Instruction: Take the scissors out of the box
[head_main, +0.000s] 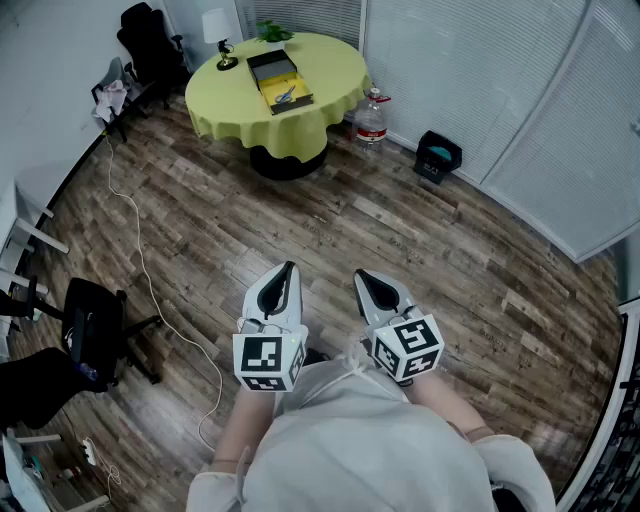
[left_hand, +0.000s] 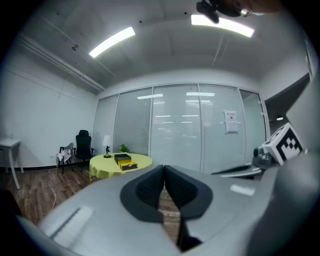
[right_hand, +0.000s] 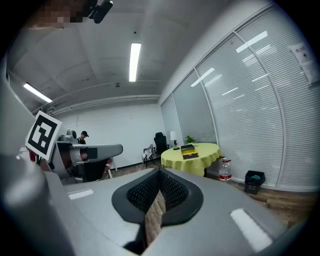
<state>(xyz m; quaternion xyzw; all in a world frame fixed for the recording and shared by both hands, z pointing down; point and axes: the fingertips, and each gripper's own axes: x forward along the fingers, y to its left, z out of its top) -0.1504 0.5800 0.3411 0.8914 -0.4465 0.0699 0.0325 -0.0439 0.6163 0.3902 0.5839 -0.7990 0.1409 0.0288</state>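
Note:
Far across the wooden floor stands a round table (head_main: 330, 75) under a yellow cloth. On it lies an open black box (head_main: 283, 92) with a yellow lining, and the scissors (head_main: 286, 97) show as a small dark shape inside. The box (left_hand: 125, 162) (right_hand: 188, 151) is tiny in both gripper views. My left gripper (head_main: 288, 268) (left_hand: 163, 167) and right gripper (head_main: 362, 275) (right_hand: 160, 171) are held side by side close to my body, pointing toward the table. Both are shut and hold nothing.
A small lamp (head_main: 217, 30) and a plant (head_main: 272, 32) stand on the table. A water bottle (head_main: 371, 117) and a black bin (head_main: 437, 157) sit on the floor at its right. Chairs (head_main: 150, 45) stand left of it. A white cable (head_main: 140, 250) runs along the floor past a black chair (head_main: 95, 325).

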